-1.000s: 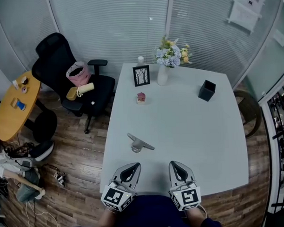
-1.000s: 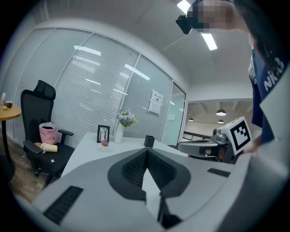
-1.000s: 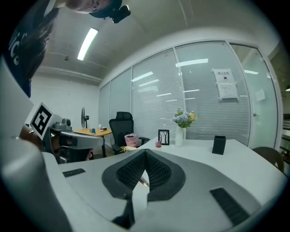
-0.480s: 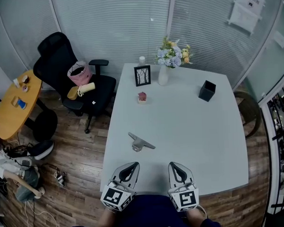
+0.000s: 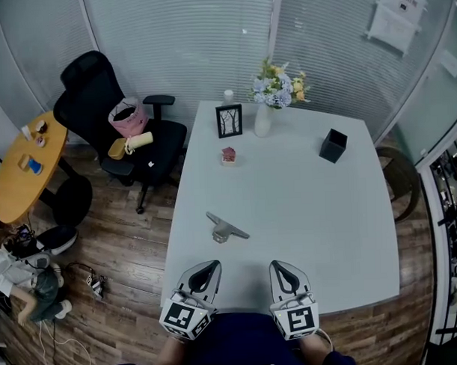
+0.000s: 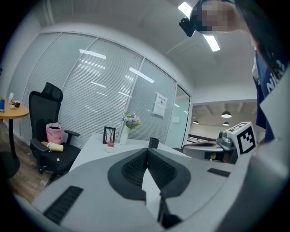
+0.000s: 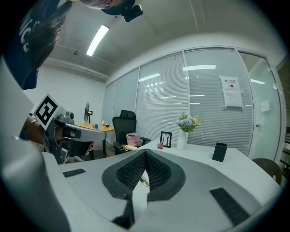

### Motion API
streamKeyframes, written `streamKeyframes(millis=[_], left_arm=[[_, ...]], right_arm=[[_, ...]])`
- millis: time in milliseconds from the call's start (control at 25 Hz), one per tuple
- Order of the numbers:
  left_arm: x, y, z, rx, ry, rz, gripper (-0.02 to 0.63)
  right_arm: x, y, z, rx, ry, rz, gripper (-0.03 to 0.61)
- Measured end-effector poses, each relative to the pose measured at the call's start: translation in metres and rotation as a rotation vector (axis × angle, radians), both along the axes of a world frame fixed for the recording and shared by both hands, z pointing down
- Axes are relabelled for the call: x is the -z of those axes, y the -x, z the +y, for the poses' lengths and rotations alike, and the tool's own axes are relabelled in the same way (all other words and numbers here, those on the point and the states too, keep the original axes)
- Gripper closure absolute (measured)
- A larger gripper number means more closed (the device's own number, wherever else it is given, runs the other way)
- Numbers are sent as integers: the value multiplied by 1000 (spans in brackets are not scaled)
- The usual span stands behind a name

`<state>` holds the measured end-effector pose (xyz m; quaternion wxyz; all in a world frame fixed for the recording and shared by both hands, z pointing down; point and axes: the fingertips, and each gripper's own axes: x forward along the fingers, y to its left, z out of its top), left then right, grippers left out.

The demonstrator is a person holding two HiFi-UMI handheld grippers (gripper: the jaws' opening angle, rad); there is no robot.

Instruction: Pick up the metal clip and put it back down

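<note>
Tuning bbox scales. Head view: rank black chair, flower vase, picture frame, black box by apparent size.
1. black chair
2. flower vase
3. picture frame and black box: look alike, unranked.

We log the worktop (image 5: 312,212) as smooth, matt, pale grey. On it, the metal clip (image 5: 226,229) is dull grey metal and the pen holder (image 5: 333,145) is matt black. Left of the worktop, the floor (image 5: 133,241) is wood plank with a slight sheen. The left tool (image 5: 209,265) and right tool (image 5: 281,264) are matt grey plastic with black ribbed pads (image 6: 134,168).
</note>
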<state>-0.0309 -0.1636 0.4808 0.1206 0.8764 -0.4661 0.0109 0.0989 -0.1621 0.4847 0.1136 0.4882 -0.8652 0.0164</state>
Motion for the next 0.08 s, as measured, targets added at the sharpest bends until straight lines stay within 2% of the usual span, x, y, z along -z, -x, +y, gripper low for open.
streamKeyframes(millis=[80], left_arm=[[3, 0, -1, -1, -4, 3, 612]], right_arm=[[0, 0, 0, 5, 2, 13, 571]])
